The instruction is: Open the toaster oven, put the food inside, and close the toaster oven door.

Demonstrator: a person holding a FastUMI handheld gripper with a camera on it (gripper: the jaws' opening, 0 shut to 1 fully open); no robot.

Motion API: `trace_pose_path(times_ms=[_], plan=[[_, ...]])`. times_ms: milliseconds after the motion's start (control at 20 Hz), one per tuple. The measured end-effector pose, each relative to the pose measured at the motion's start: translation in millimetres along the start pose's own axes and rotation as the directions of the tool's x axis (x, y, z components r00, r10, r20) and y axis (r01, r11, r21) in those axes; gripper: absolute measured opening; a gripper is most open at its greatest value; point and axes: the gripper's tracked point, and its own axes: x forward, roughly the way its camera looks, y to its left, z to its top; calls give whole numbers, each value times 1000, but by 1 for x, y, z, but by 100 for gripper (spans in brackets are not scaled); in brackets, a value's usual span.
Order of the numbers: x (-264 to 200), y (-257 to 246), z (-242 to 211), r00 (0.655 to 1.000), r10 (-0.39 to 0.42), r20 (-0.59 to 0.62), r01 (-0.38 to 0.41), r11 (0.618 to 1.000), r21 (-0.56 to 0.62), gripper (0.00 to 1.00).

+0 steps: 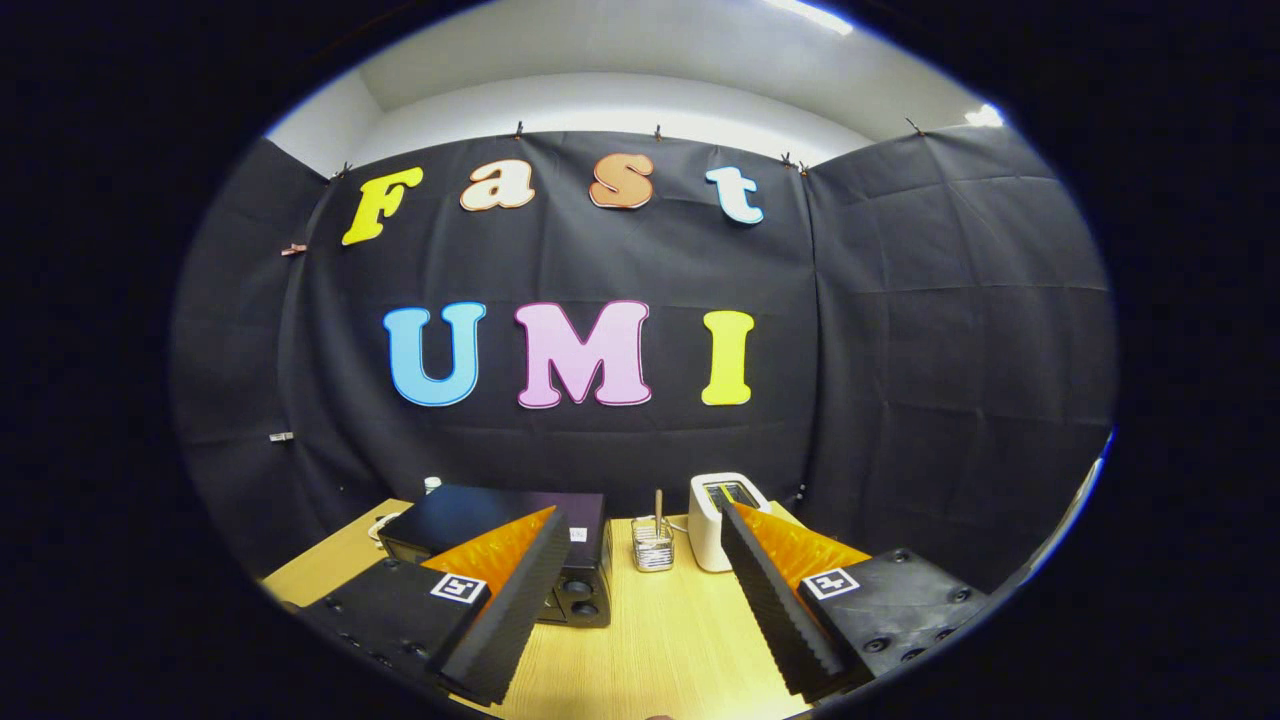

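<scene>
Spread wide apart, the gripper (640, 590) holds nothing, its fingers (505, 620) hanging above a pale wooden table (660, 640). Beyond the left finger sits the black toaster oven (500, 520), partly hidden by that finger, two round knobs (580, 598) showing on its front; whether its door is open I cannot tell. Ahead between the fingers stands a small clear glass holder (652, 545) with a stick in it, and just beside it a white pop-up toaster (722, 515). Black cloth (950, 350) walls the booth, white ceiling (640, 60) above.

Tongs (640, 600) ridged, square tag markers, screws
</scene>
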Motion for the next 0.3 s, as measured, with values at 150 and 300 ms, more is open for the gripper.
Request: trace_pose_path(times_ms=[150, 300], plan=[[6, 6, -4, 1000, 13, -8, -12, 1000, 16, 99], [15, 15, -7, 999, 30, -20, -30, 999, 24, 99]])
